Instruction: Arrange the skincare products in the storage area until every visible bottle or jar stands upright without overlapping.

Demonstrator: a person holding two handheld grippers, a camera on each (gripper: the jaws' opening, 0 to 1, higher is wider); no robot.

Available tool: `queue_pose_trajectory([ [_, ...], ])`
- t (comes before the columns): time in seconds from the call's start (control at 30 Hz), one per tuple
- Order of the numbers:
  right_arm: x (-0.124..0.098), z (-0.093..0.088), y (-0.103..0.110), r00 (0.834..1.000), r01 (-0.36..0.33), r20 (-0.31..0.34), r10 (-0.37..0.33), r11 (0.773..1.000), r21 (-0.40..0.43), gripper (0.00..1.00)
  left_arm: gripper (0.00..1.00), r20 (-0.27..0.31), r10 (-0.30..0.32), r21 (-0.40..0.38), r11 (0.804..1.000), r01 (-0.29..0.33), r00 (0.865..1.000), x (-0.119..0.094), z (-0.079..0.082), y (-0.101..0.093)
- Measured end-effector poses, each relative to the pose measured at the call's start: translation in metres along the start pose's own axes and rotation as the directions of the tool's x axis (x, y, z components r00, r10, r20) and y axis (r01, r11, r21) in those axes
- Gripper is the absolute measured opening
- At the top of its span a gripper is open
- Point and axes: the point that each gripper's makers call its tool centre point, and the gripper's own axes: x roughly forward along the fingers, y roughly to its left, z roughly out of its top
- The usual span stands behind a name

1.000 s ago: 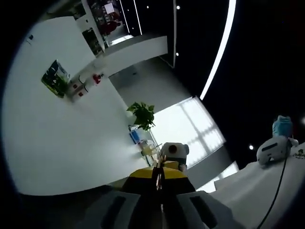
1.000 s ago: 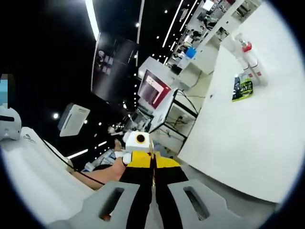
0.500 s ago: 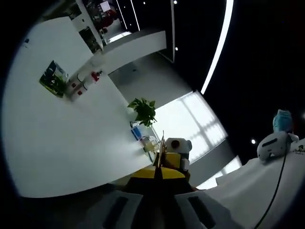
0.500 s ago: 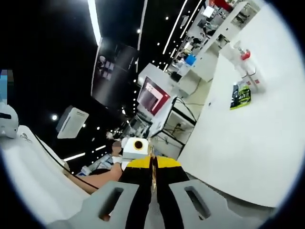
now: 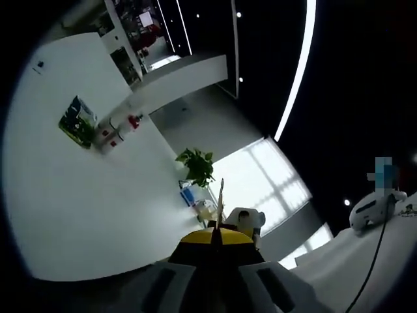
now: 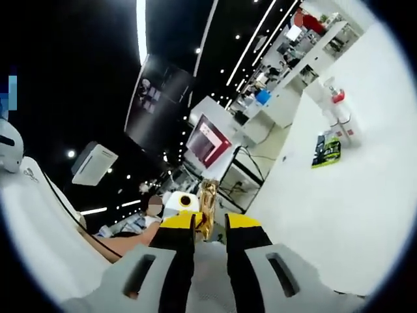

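**Gold item between right jaws, both grippers aimed upward**

Gold, shiny item is sitting between the slightly parted right gripper jaws; what it is, cannot tell. Left gripper jaws are pressing together, a thin tip poking up between them. Plant and white wall are showing behind. No bottles identifiable.

A dark ceiling carried a long light strip and small spotlights — a bright window glowed beside a potted plant. A white wall held a green poster; a red-lit screen stood beyond.
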Motion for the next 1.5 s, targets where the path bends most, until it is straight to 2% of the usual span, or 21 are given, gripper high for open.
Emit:
queue_pose_trajectory([
  [0.17, 0.005, -0.009, 0.001, 0.999, 0.016, -0.046, -0.019, 0.998, -0.055, 0.18, 0.0, 0.029, 0.004, 0.012, 1.0, -0.004, 1.0, -0.001, 0.008, -0.001],
  [0.3, 0.005, -0.011, -0.001, 0.998, 0.035, -0.045, -0.039, 0.994, -0.099, 0.23, 0.0, 0.061, 0.006, 0.02, 1.0, -0.007, 0.998, -0.004, 0.016, -0.003],
  [0.53, 0.006, -0.014, -0.018, 0.987, 0.141, -0.043, -0.155, 0.964, -0.227, 0.39, 0.0, 0.115, 0.02, 0.038, 0.999, -0.024, 0.993, -0.01, 0.033, -0.003],
  [0.63, 0.007, -0.023, -0.029, 0.972, 0.192, -0.076, -0.223, 0.937, -0.291, 0.44, 0.0, 0.129, 0.029, 0.049, 0.998, -0.035, 0.991, -0.012, 0.041, -0.003],
  [0.77, 0.009, -0.035, -0.043, 0.941, 0.243, -0.133, -0.31, 0.898, -0.368, 0.45, 0.0, 0.138, 0.033, 0.067, 0.997, -0.043, 0.99, -0.012, 0.052, -0.006],
  [0.83, 0.011, -0.039, -0.045, 0.933, 0.248, -0.147, -0.328, 0.884, -0.396, 0.48, 0.0, 0.141, 0.037, 0.076, 0.996, -0.048, 0.989, -0.01, 0.058, -0.008],
  [0.93, 0.011, -0.048, -0.054, 0.906, 0.263, -0.181, -0.382, 0.846, -0.464, 0.52, 0.0, 0.145, 0.042, 0.091, 0.994, -0.056, 0.989, -0.007, 0.067, -0.011],
  [1.03, 0.011, -0.052, -0.058, 0.894, 0.267, -0.19, -0.407, 0.822, -0.504, 0.54, 0.0, 0.144, 0.046, 0.111, 0.992, -0.063, 0.989, -0.003, 0.079, -0.016],
  [1.33, 0.008, -0.056, -0.075, 0.852, 0.304, -0.222, -0.474, 0.793, -0.528, 0.57, 0.0, 0.134, 0.074, 0.153, 0.984, -0.094, 0.988, 0.007, 0.108, -0.022],
  [1.5, 0.007, -0.06, -0.08, 0.829, 0.319, -0.226, -0.512, 0.764, -0.562, 0.53, 0.0, 0.12, 0.09, 0.173, 0.979, -0.111, 0.989, 0.012, 0.122, -0.025],
])
